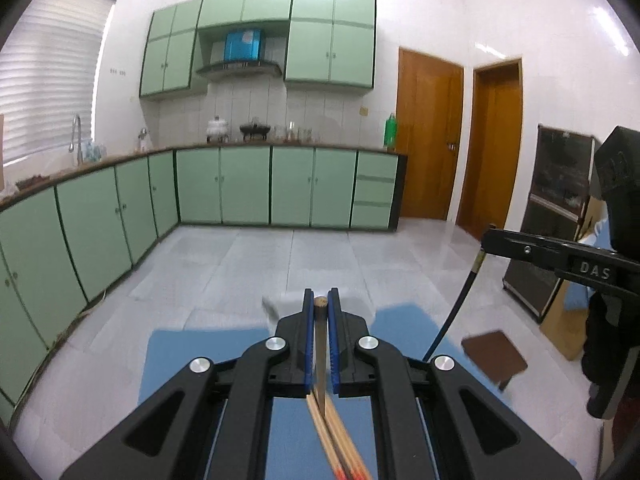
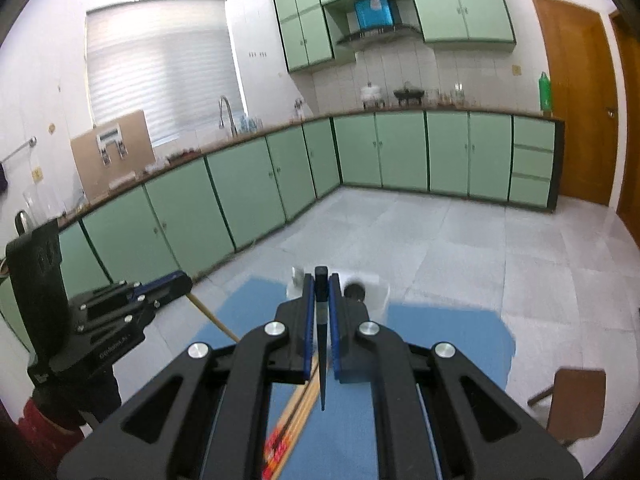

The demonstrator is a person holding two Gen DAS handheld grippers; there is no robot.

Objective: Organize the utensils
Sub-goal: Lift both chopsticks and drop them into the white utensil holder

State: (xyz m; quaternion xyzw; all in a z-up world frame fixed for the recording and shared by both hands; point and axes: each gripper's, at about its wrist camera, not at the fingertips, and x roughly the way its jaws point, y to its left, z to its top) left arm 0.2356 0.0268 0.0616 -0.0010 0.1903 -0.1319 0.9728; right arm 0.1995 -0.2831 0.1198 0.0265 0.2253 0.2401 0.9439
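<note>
Nearest the cameras, a loose bundle of wooden chopsticks with red ends [image 1: 340,436] is seen lying on the blue mat [image 1: 188,356], right under both grippers, long axes running roughly away from the lens.

Just above that, the left gripper [image 1: 320,308] is pressed together on a pale wooden chopstick [image 1: 320,344]. The stick is held in line with the fingers, its blunt end poking out at the fingertips.

Same deal on the other side: the right gripper [image 2: 321,280] is clamped on a dark chopstick [image 2: 322,364], also lined up with the fingers, thin tip pointed back toward the camera and hanging above the mat.

Past the right fingertips, a white holder [image 2: 378,290] is made out at the far edge of the mat, just ahead and a touch to the right. It's blurred, so what's in it can't be told. From the left wrist view only a smeared white bit [image 1: 272,308] is caught, left of the fingertips.

So the holder is probably reached soonest by the right gripper. The dark stick would need to be tipped upright first, since its long axis is pointed at the holder, not down into it.

Farther out, green cabinets [image 2: 400,152] are seen along the wall.
</note>
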